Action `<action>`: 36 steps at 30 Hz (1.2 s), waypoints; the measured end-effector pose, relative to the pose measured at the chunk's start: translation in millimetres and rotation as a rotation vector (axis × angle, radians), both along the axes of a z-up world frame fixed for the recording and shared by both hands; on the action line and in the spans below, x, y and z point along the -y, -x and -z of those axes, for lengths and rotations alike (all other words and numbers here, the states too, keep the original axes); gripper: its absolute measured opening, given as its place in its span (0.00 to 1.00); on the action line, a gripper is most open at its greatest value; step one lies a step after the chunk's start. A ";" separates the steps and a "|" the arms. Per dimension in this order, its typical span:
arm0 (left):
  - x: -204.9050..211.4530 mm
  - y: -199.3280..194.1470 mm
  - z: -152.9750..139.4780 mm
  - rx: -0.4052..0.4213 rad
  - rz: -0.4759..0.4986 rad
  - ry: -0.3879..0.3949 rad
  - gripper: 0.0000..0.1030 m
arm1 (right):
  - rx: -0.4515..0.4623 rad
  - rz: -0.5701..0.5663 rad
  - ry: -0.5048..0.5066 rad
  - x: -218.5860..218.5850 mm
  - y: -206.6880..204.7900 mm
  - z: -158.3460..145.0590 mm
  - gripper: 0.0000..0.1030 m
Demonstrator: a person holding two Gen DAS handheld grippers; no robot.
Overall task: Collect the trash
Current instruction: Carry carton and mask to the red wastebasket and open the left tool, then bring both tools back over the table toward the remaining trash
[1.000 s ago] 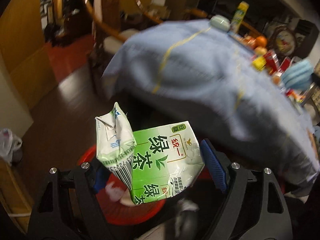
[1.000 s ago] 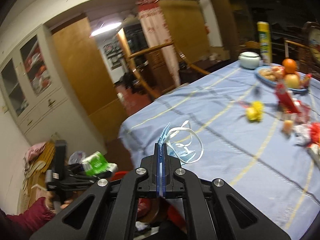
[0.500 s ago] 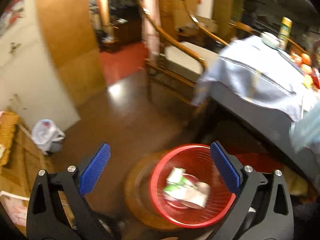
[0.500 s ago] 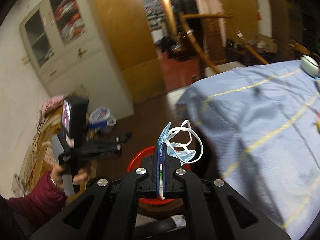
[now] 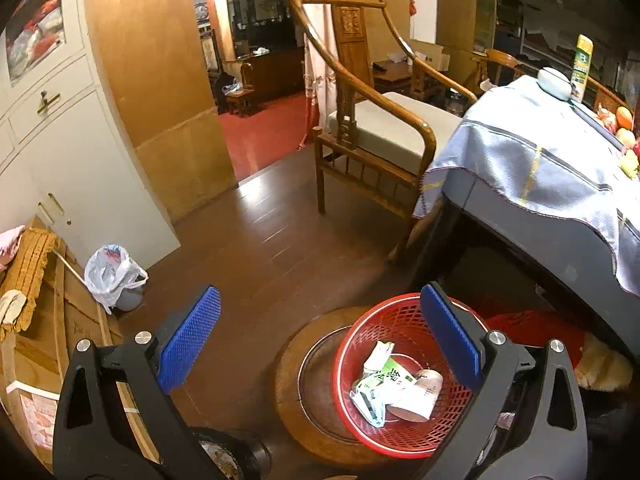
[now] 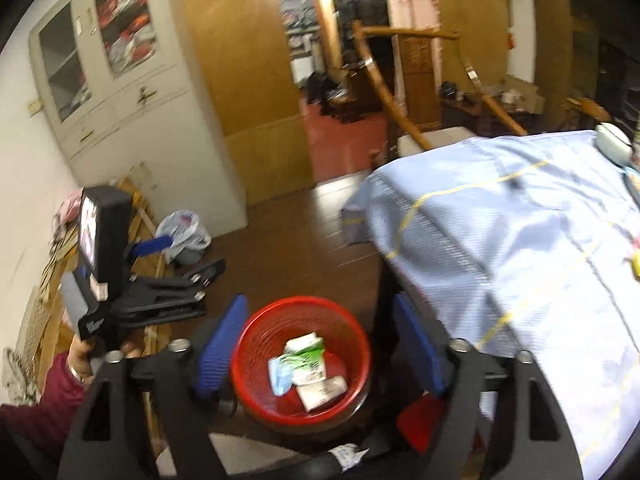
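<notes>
Red mesh basket (image 6: 300, 360) is sitting on the floor directly below the right gripper (image 6: 320, 344), framed between its blue pads. The right jaws have just been opening and are now standing wide apart with nothing between them. Inside the basket a green-and-white tea carton (image 6: 306, 354) is lying on its side, a crumpled blue face mask (image 6: 280, 376) is resting against its left edge, and a pale wrapper (image 6: 322, 392) is lying in front of it.

From the left wrist view the same basket (image 5: 404, 376) is resting on a round wooden stand (image 5: 296, 384). The left gripper (image 5: 320, 344) is hanging above it, jaws spread fully and gripping nothing; the right pad is overlapping the basket rim in the picture.

The worktop (image 6: 520, 248), draped in a light blue cloth with yellow lines, is standing just right of the basket. Farther back, a wooden armchair (image 5: 372, 120) is standing at the worktop's end, and a white plastic bag (image 5: 112, 276) is sitting by the cabinet.
</notes>
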State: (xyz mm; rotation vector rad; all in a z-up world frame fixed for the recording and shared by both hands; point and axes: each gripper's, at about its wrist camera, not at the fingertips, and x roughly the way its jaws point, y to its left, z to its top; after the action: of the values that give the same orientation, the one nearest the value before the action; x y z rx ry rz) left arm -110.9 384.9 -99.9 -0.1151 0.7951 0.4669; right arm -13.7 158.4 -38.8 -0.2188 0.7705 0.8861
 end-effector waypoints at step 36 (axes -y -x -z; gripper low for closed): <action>322.9 -255.7 -54.0 -0.030 0.589 0.086 0.93 | 0.150 0.849 -0.031 403.8 -92.8 1.3 0.95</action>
State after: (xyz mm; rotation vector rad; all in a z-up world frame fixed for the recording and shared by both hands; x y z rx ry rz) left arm 144.7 62.1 -45.9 0.0490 0.8350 -0.1226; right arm 79.1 -245.4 -40.1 0.0774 0.6215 0.0746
